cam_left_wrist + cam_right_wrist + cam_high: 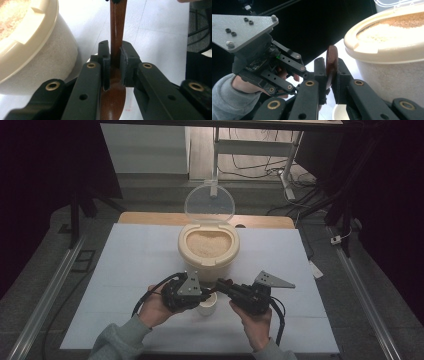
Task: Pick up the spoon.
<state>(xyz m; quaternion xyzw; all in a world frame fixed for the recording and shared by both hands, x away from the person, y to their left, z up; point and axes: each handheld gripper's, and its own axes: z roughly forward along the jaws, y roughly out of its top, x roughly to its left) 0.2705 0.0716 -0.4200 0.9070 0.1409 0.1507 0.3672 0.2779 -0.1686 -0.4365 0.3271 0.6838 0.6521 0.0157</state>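
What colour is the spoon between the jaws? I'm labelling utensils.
Dark reddish-brown wood; the spoon shows best in the left gripper view.

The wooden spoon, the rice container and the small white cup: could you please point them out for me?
Spoon [116, 37]: left gripper view, on its handle above the jaws.
Rice container [220, 262]: high view, on its front wall.
Cup [206, 309]: high view, on its side.

The tub [208, 251] sits at the middle of the table [130, 270], its lid [209, 203] standing open behind it and grain [207, 243] inside. Just in front of the tub is a cup [206, 307]. My left gripper [204, 294] is left of the cup, my right gripper [223, 285] right of it, the two meeting above it. A spoon [116, 40] runs between them, in the jaws of both. From my right gripper, the tub [392, 60] lies to the right and the cup [339, 112] below the jaws.
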